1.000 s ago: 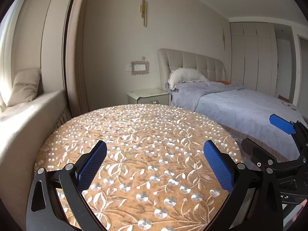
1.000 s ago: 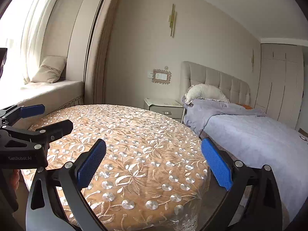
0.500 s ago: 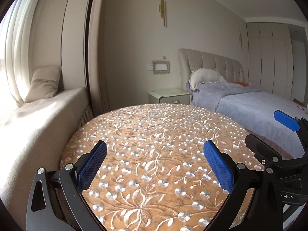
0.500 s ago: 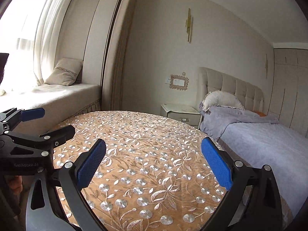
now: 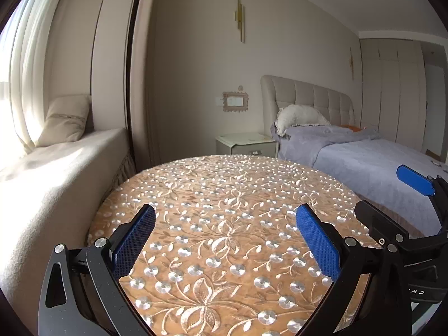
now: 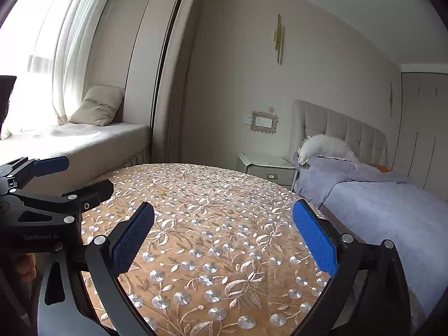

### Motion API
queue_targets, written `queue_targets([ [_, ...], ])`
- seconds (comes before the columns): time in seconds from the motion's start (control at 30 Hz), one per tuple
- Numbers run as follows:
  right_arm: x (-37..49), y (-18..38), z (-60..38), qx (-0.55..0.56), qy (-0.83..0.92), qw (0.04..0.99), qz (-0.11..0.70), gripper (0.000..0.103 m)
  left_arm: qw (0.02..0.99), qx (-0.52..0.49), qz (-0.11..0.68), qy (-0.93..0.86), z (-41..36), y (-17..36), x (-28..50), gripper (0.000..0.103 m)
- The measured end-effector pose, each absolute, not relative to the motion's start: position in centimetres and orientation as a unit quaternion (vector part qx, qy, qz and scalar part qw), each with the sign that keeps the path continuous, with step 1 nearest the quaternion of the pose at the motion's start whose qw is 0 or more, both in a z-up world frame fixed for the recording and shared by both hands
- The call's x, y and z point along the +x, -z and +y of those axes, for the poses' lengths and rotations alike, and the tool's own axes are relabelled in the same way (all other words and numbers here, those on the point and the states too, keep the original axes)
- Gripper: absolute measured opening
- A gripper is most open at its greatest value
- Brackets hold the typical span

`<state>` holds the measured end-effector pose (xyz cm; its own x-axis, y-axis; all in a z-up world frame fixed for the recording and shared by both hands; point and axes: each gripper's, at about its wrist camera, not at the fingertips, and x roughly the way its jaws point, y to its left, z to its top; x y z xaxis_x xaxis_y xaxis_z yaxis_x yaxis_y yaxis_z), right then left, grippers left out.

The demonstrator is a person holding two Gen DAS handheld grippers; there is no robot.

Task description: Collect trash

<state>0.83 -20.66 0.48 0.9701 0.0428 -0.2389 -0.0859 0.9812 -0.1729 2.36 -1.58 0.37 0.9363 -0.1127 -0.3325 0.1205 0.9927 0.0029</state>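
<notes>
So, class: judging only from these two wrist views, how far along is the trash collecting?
Done: nothing that shows. No trash and no bin or bag appears in either view.
In hand: nothing. The left gripper and right gripper are both open and empty above the round embroidered table.
Left: apparently everything, starting with finding trash; the tabletop, bed and nightstand show none clearly.
</notes>
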Motion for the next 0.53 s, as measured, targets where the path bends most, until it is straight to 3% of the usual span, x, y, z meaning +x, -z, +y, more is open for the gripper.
queue_targets([
  [0.53, 0.74, -0.46, -20.51, -0.088, -0.033, 0.989, 0.117, 0.098, 0.986, 0.024, 0.161, 0.049, -1.70, -0.76, 1.85, 0.098],
])
